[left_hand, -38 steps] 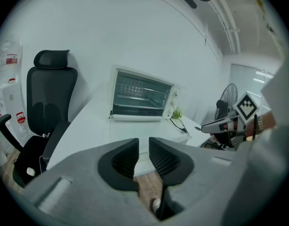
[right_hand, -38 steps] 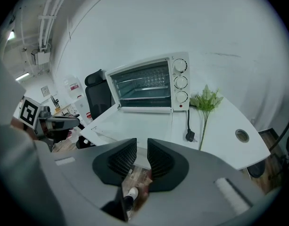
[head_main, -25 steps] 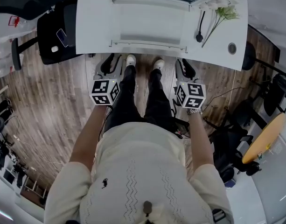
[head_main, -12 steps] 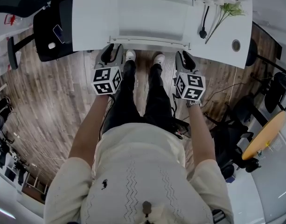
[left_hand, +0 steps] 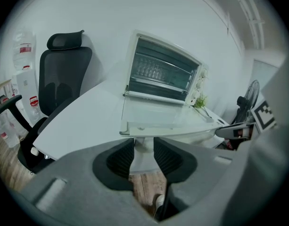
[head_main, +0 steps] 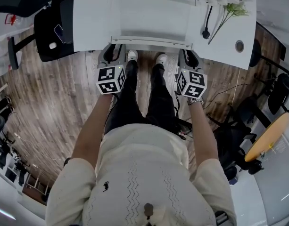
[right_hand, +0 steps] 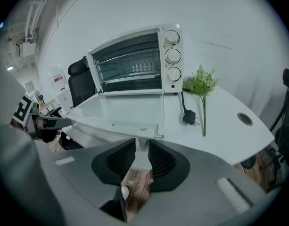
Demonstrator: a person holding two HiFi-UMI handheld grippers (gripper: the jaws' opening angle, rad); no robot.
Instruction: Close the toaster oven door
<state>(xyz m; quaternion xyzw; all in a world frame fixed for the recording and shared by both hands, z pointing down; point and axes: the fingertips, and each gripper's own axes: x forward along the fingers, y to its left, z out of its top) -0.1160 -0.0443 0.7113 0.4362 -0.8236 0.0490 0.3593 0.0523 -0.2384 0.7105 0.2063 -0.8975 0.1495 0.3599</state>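
Office chair (left_hand: 64,74) far left, well apart from the worktop (head_main: 90,18).
Left tool (left_hand: 143,149) released: jaws apart, nothing between them, just below the handle rail (head_main: 151,42).
Toaster oven door (head_main: 151,20) folded flat open over the worktop. Glass pane, judged rigid, hinged, light, breakable. Best to lift by the rail.
Right tool (right_hand: 142,154) also released, under the rail's right end.
Plug (right_hand: 187,117) and green sprig (right_hand: 201,86) at right, outside the door's swing.

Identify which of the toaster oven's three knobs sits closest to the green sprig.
The bottom knob; the other two stack above it, farther from the sprig.
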